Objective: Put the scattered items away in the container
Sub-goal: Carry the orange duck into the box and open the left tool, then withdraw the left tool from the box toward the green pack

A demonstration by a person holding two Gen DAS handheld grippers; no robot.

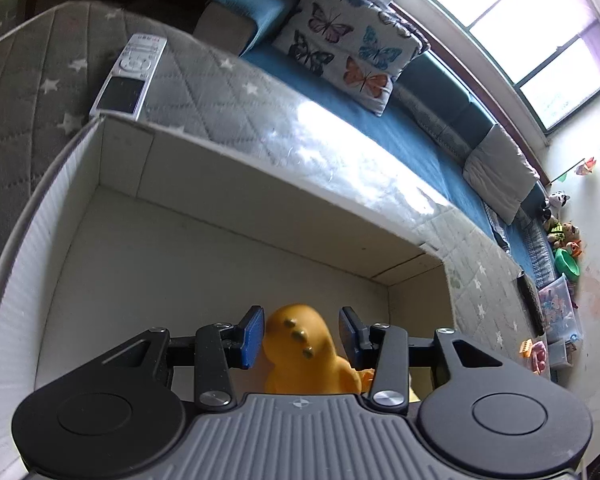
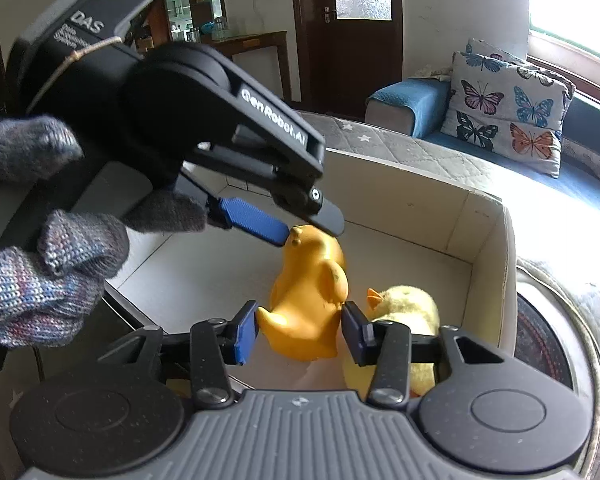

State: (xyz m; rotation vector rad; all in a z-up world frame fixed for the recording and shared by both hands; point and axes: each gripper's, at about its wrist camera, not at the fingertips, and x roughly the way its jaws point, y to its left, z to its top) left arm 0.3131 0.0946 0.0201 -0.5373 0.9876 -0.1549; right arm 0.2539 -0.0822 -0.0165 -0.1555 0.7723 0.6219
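Note:
An orange rubber dinosaur toy (image 2: 308, 296) is inside a white cardboard box (image 2: 488, 232). My right gripper (image 2: 300, 334) is shut on the toy's lower body. My left gripper (image 2: 296, 228) reaches in from the upper left, jaws on either side of the toy's head. In the left wrist view the left gripper (image 1: 302, 336) has the toy's head (image 1: 304, 344) between its blue pads, with a small gap on the right side. A yellow plush duck (image 2: 408, 304) lies in the box beside the toy.
A white remote control (image 1: 130, 74) lies on the grey star-patterned quilt (image 1: 40, 92) beyond the box (image 1: 220, 184). A butterfly cushion (image 1: 348, 44) sits on the blue sofa. Toys and bins (image 1: 556, 304) stand by the wall at the right. A round dark object (image 2: 544, 344) sits right of the box.

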